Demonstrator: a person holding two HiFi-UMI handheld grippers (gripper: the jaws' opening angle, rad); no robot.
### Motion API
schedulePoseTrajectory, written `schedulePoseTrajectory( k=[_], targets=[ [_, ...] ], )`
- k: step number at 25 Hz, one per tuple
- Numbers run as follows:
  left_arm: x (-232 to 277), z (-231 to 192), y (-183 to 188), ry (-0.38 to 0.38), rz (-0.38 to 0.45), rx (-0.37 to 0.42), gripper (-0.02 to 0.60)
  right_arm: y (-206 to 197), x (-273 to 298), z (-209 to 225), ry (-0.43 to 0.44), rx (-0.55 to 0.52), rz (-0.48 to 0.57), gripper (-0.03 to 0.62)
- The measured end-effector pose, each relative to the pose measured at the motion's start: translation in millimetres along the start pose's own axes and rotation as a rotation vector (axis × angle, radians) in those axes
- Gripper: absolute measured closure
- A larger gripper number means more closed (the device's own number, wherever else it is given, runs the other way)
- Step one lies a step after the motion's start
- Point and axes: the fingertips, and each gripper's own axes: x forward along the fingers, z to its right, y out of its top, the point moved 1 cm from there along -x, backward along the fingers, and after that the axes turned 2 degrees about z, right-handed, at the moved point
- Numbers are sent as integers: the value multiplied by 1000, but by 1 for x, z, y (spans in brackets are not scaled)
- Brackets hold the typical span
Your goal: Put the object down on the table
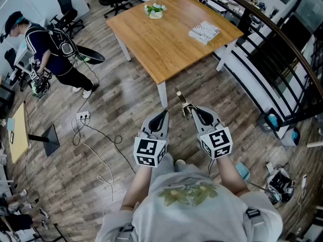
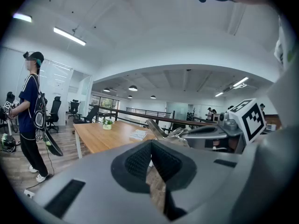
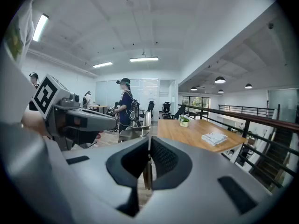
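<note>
One wooden table (image 1: 166, 44) and one standing person (image 1: 50, 49) fill the room; one book (image 1: 204, 32) and one potted plant (image 1: 154, 9) sit on the table. Of two grippers, the left gripper (image 1: 162, 114) is pinched together on nothing. The right gripper (image 1: 194, 110) clamps one slim metal tool (image 1: 180, 100) above the floor, near the table's corner.

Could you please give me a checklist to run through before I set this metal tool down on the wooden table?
1. Right hand-held gripper shut on the metal tool: ok.
2. Left hand-held gripper shut, empty: ok.
3. Bare space on wooden table between potted plant and stack of booklets: ok.
4. Tool over the table: not ok, short of its near corner, above the floor.
</note>
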Motion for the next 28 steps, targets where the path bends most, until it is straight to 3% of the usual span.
schedulePoseTrajectory(
  k=[4, 11, 18, 28],
  targets=[
    [10, -12, 7, 0, 16, 12, 569, 2, 21, 7, 13, -27, -1, 583],
    [23, -79, 15, 17, 22, 0, 569, 17, 76, 0, 12, -22, 12, 583],
    [54, -126, 37, -30, 51, 27, 569, 39, 121, 14, -57, -28, 40, 583],
    [85, -159, 37, -92, 23, 18, 569, 41, 159, 20, -90, -35, 22, 583]
  ],
)
